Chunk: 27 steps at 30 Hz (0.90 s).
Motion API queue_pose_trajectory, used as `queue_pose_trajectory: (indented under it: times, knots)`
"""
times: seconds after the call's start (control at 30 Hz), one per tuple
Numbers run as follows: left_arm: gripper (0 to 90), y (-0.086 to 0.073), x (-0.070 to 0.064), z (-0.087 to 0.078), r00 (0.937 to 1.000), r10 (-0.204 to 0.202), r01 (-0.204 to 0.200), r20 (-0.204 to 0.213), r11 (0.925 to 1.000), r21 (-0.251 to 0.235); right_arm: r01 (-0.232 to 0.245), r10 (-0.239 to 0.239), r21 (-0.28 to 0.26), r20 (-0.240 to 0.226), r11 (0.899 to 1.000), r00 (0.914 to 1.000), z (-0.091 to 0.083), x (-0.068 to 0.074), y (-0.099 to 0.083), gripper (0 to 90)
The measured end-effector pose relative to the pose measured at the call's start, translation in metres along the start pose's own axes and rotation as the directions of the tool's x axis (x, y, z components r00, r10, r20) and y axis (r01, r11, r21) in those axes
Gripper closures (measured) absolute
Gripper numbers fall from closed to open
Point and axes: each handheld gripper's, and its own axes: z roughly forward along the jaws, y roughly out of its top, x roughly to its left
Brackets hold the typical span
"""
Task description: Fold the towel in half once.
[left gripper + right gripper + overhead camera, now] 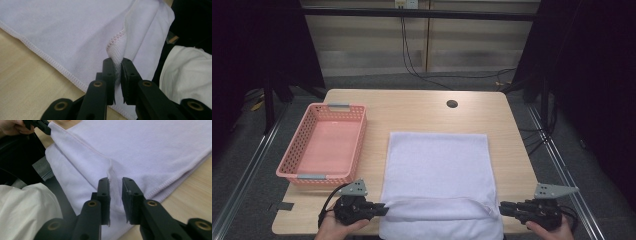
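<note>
A pale lavender towel [438,165] lies flat on the wooden table [412,107], its near end hanging over the front edge. My left gripper [385,209] is at the towel's near left corner. In the left gripper view its jaws [118,68] are shut on the stitched corner of the towel [75,32], which bunches up between them. My right gripper [500,208] is at the near right corner. Its jaws [115,186] stand a little apart, straddling a thin raised fold of the towel [140,147]. A lifted ridge of cloth runs between the two grippers.
A pink plastic basket [294,172] with nothing in it stands on the table's left side, close to the towel's left edge. A round cable hole [452,104] sits at the back. The person's white sleeve [190,72] is near the table's front edge.
</note>
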Motion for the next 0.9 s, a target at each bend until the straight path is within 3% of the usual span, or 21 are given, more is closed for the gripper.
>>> queue_pose_trajectory:
  times: [0.1, 0.2, 0.37, 0.43, 0.5, 0.57, 0.8, 0.9]
  knots:
    - [62.1, 0.004, 0.004, -0.003, 0.9996, -0.022, 0.022, -0.015, 0.9993, -0.031, -0.001, 0.001, 0.013, -0.005, 1.000, 1.0000, 0.013, -0.001, 0.008, 62.4]
    - [55.1, 0.010, 0.008, 0.000, 0.9997, -0.025, 0.024, -0.006, 0.9982, -0.055, 0.005, -0.004, 0.020, -0.029, 1.000, 0.9996, 0.023, 0.001, 0.015, 56.0]
    - [44.6, 0.019, 0.012, 0.022, 0.9996, -0.014, 0.014, -0.024, 0.9999, -0.006, 0.006, -0.004, 0.071, -0.037, 0.997, 0.9993, 0.041, 0.002, 0.017, 56.0]
    - [46.4, 0.019, 0.012, 0.029, 0.9993, 0.001, 0.000, -0.037, 0.9994, 0.034, 0.006, -0.001, 0.105, -0.042, 0.994, 0.9991, 0.046, 0.000, 0.014, 68.3]
    - [71.6, 0.017, 0.010, 0.030, 0.9993, 0.031, -0.030, -0.019, 0.9979, 0.057, 0.011, -0.005, 0.118, -0.051, 0.993, 0.9987, 0.046, 0.000, 0.011, 83.6]
    - [82.6, 0.014, 0.007, 0.027, 0.9991, 0.032, -0.033, 0.028, 0.9981, 0.052, 0.013, -0.005, 0.121, -0.063, 0.993, 0.9980, 0.042, 0.002, 0.009, 86.7]
    - [83.4, 0.002, -0.013, 0.007, 0.9934, 0.064, -0.069, 0.095, 0.9962, 0.054, 0.050, -0.038, 0.137, -0.090, 0.989, 0.9952, 0.020, 0.018, -0.001, 86.8]
    - [75.3, 0.001, -0.015, -0.001, 0.9915, 0.061, -0.064, 0.115, 0.9977, 0.024, 0.047, -0.035, 0.134, -0.093, 0.990, 0.9951, 0.011, 0.024, -0.007, 80.0]
